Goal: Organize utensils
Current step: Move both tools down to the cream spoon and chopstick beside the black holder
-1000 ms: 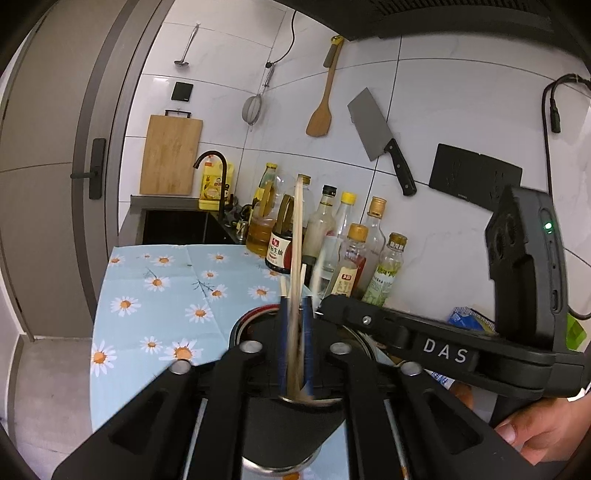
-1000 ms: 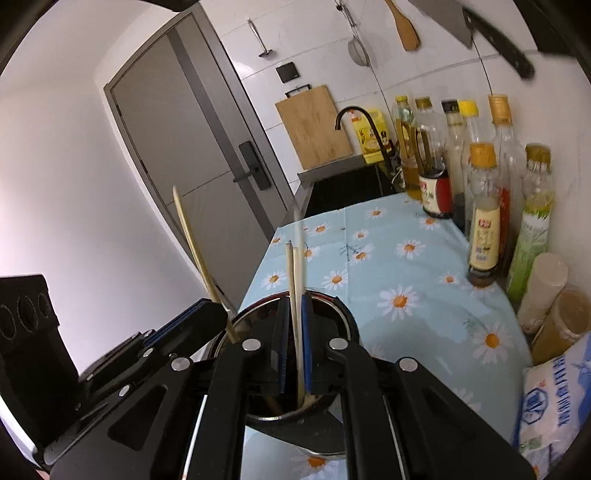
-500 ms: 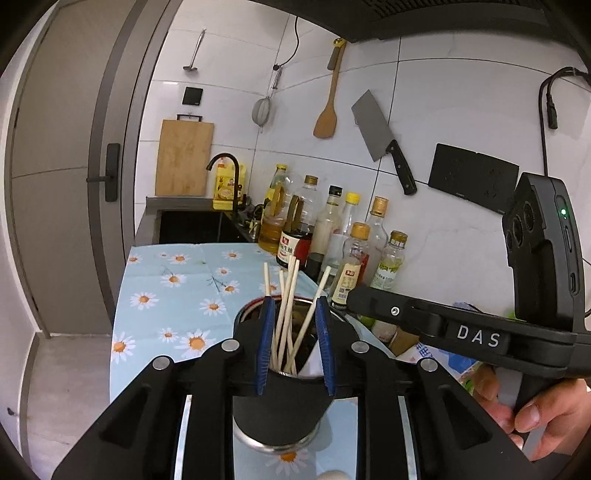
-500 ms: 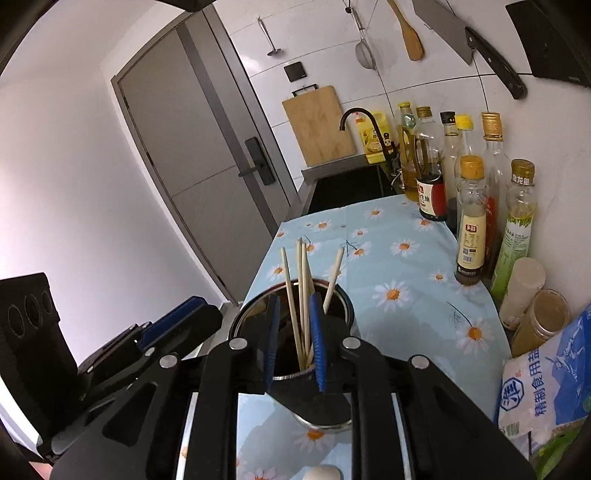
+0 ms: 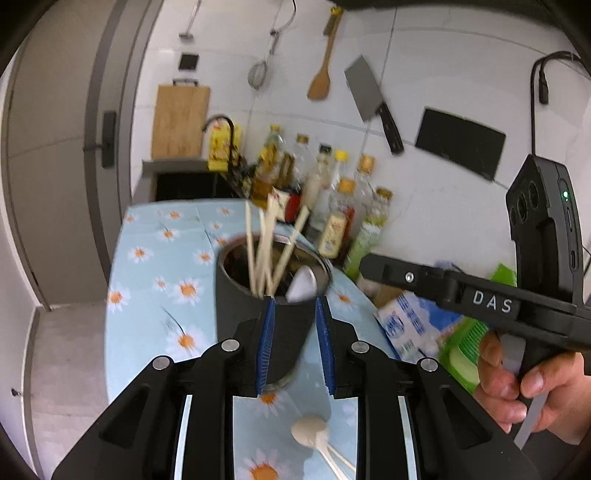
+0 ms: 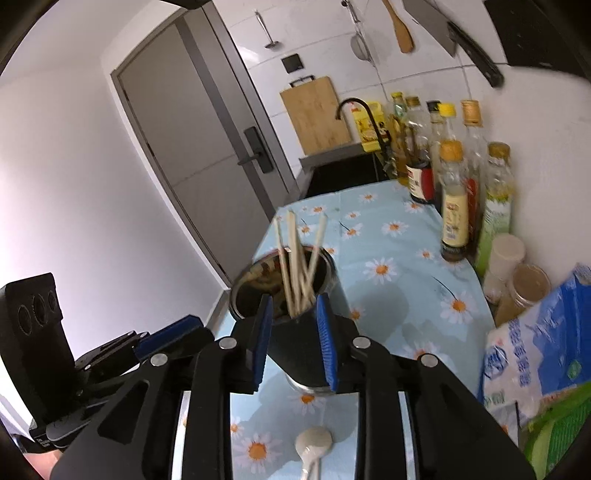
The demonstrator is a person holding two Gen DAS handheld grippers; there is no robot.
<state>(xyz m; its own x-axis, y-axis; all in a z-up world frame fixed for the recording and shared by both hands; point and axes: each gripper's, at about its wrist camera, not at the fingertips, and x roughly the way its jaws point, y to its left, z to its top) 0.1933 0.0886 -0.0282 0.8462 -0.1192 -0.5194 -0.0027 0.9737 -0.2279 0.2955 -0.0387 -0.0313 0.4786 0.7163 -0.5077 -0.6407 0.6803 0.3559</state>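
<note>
Both claws spread and empty: left gripper [image 5: 294,341], right gripper [image 6: 293,341]. Dark cylindrical utensil holder [image 5: 266,314] upright on daisy-print tablecloth [image 5: 147,280], holding thin pale chopsticks [image 5: 267,251] and a white spoon [image 5: 303,284]. Second spoon [image 6: 314,441] (glossy, rounded) loose on cloth, near holder. Risk: tipping the holder with either claw.

Premises are presenting as a home kitchen. A cleaver [image 5: 371,99], wooden spatula [image 5: 320,79], strainer [image 5: 258,72] and ladle [image 6: 269,31] are hanging on the white tiled wall. A cutting board [image 5: 180,120] is leaning behind the sink [image 6: 343,173] with its black faucet [image 6: 364,110] at the far end. Condiment bottles [image 6: 456,192] are standing along the right of the table [image 6: 391,251], which is wearing a daisy-print cloth. A grey door [image 6: 207,155] is standing on the left.
</note>
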